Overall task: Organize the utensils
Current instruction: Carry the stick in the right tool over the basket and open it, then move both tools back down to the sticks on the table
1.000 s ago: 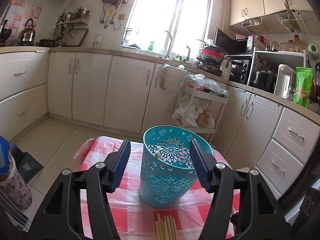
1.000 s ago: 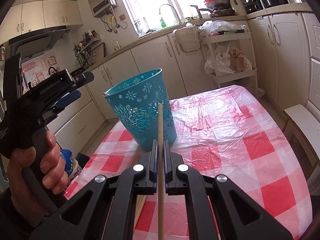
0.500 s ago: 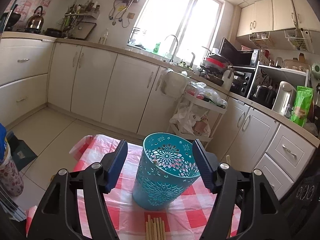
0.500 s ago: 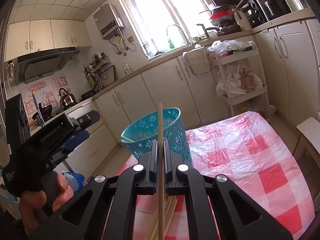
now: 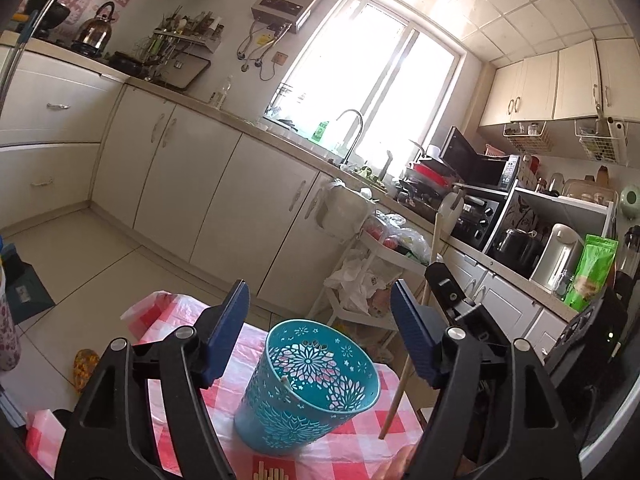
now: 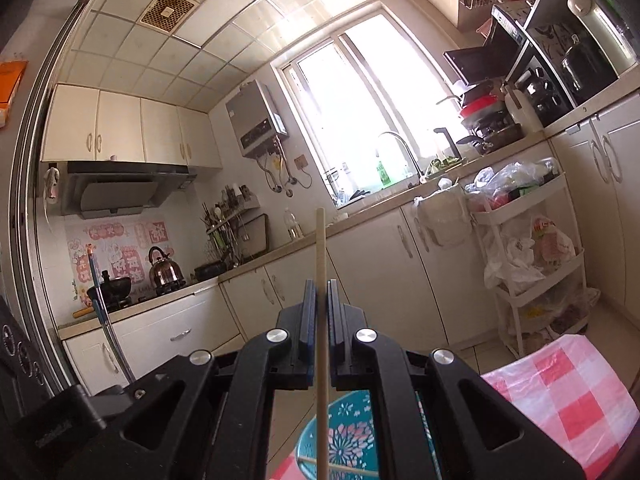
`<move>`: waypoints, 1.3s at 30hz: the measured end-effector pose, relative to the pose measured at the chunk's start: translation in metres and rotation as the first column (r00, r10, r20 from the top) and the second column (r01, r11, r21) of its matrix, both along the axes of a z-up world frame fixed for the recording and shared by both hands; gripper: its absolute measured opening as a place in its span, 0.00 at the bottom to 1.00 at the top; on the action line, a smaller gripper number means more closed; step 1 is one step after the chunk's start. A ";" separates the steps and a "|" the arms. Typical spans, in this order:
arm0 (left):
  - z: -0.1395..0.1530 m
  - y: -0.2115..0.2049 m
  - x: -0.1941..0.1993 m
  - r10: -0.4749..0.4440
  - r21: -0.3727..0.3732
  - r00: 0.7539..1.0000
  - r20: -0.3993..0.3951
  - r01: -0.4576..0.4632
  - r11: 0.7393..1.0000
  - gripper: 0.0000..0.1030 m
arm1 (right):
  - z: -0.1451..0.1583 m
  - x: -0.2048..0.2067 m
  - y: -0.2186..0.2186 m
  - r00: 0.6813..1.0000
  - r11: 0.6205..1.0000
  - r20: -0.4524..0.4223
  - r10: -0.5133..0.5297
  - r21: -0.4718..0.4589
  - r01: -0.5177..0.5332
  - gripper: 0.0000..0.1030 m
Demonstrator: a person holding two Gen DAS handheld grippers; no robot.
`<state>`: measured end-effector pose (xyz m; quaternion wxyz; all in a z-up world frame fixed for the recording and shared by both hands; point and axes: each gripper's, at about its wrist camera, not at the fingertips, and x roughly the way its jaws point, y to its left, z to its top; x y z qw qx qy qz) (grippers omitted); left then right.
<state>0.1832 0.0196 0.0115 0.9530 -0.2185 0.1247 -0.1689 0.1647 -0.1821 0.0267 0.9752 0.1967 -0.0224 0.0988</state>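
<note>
Kitchen, checked cloth on table | teal basket upright, below and between left gripper jaws, opening, untouched | right gripper clenched on chopstick above basket

Both wrist views face the window wall from over the table, sharing the blue basket.

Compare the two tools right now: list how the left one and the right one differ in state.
1. The left tool has its jaws apart and opening; the right tool is clamped shut.
2. The left tool grips nothing, with the teal basket in front of it untouched; the right tool pinches a wooden chopstick.

Both are black with blue pads, and the basket appears in both wrist views.
</note>
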 end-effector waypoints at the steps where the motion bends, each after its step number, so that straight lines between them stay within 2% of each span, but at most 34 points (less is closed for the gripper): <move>1: 0.001 -0.001 0.003 0.009 0.002 1.000 0.005 -0.009 1.000 0.67 | 0.001 0.006 -0.001 1.000 1.000 0.015 -0.003 0.002 0.003 0.06; 4: 0.003 -0.002 0.012 0.029 0.000 1.000 0.009 -0.029 1.000 0.68 | 0.002 0.024 -0.002 0.999 1.000 0.030 -0.013 -0.010 0.014 0.06; 8: -0.002 -0.005 0.026 0.053 0.019 0.999 -0.004 -0.053 0.998 0.68 | -0.017 0.051 -0.003 0.999 0.999 -0.042 -0.003 -0.046 0.001 0.06; 13: -0.016 -0.003 0.032 0.059 0.029 0.997 -0.040 -0.058 0.998 0.68 | -0.051 0.051 -0.006 0.992 0.997 -0.127 -0.010 -0.079 0.000 0.06; 17: -0.021 0.000 0.026 0.062 0.033 0.997 -0.053 -0.060 0.998 0.69 | -0.066 0.039 -0.005 0.982 0.993 -0.187 0.003 -0.115 -0.025 0.06; 18: -0.021 0.002 0.023 0.063 0.034 0.997 -0.052 -0.061 0.998 0.69 | -0.068 0.034 -0.005 0.980 0.992 -0.200 0.005 -0.119 -0.029 0.07; 22: -0.021 0.008 0.011 0.069 0.030 0.996 -0.056 -0.068 0.997 0.70 | -0.073 0.009 -0.010 0.968 0.994 -0.251 -0.006 -0.109 -0.022 0.25; 25: -0.020 0.009 0.003 0.070 0.043 0.996 -0.061 -0.067 0.997 0.70 | -0.077 -0.005 -0.016 0.958 0.994 -0.287 -0.014 -0.105 -0.017 0.28; 29: -0.027 0.012 -0.008 0.081 0.099 0.994 -0.080 -0.073 0.992 0.71 | -0.089 -0.026 -0.028 0.919 0.999 -0.395 -0.018 -0.037 0.004 0.28; 31: -0.038 0.015 -0.011 0.086 0.135 0.989 -0.121 -0.070 0.988 0.71 | -0.101 -0.041 -0.027 0.890 0.999 -0.456 -0.016 -0.048 -0.007 0.28; 35: -0.066 0.020 -0.012 0.091 0.195 0.972 -0.215 -0.048 0.980 0.71 | -0.137 -0.063 -0.014 0.804 0.993 -0.595 0.030 -0.071 -0.089 0.28; 39: -0.096 0.016 -0.011 0.092 0.284 0.946 -0.312 0.001 0.959 0.71 | -0.170 -0.064 0.005 0.715 0.981 -0.698 0.042 -0.106 -0.162 0.28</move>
